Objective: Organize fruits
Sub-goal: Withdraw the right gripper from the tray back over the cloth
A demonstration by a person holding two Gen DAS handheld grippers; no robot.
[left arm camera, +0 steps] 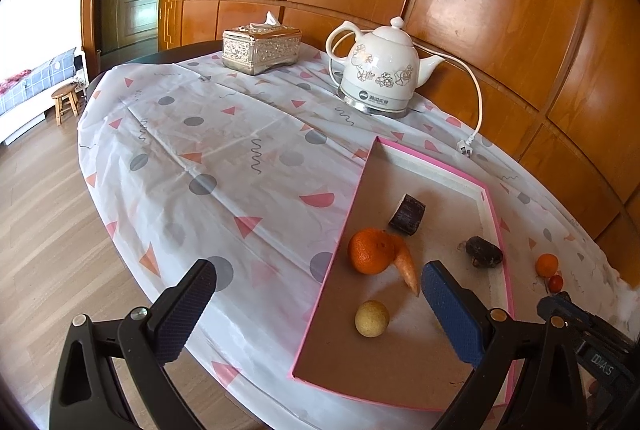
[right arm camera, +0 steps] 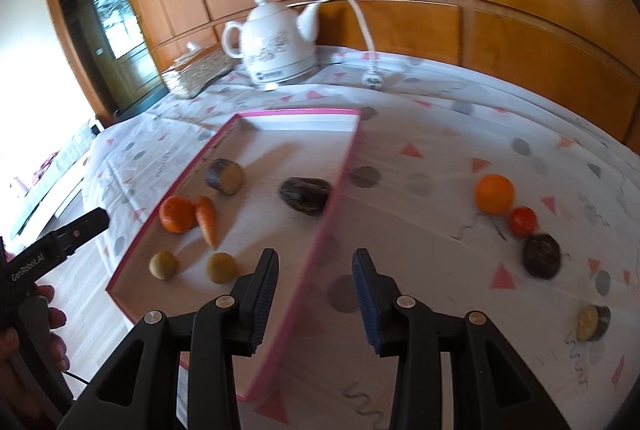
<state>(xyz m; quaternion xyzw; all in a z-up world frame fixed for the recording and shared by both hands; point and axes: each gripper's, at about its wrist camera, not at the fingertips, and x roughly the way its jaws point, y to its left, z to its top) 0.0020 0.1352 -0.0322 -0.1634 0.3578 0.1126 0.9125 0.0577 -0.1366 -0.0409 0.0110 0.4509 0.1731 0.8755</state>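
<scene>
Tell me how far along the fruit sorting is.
In the pink tray: an orange, carrot, two yellow balls, two dark pieces. The right gripper is open and empty over the rim. Left on the cloth: orange, tomato, dark lump, cut piece.

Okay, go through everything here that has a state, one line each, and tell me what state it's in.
Left gripper: open, empty.
Right gripper: open, empty, straddling the tray wall.
Pink tray: uncovered, partly filled.
Kettle: lid on, unplugged.
Plug: lying on the tablecloth.
Tissue box: tissue sticking out.
</scene>
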